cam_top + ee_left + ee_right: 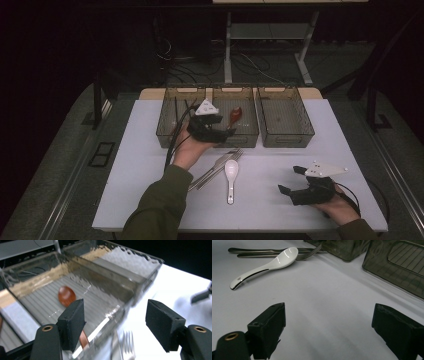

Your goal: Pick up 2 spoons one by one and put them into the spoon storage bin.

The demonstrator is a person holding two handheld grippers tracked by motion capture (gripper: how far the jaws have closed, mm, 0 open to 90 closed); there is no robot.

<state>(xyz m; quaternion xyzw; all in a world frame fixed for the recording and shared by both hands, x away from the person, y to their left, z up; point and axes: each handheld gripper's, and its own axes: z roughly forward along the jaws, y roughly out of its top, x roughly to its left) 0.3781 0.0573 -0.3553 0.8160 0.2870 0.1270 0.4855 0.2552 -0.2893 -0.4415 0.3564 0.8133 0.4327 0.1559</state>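
A brown wooden spoon [235,116] lies in the middle one of three smoky clear bins [246,138]; the left gripper view has its bowl [66,296] on the ribbed floor. My left gripper [220,131] hovers at that bin's front wall, open, with nothing between its jaws [115,322]. A white ceramic spoon [230,175] lies mid-table beside metal forks and other cutlery [216,167]. My right gripper [291,180] rests low at the front right, open and empty [337,327], pointing toward the white spoon [269,263] and the fork [308,253].
The left bin [166,127] holds thin dark sticks. The right bin [286,137] has a bare floor. A fork's tines [128,340] lie just in front of the middle bin. Beyond the bins is the table's far edge, with desk legs and cables on the floor.
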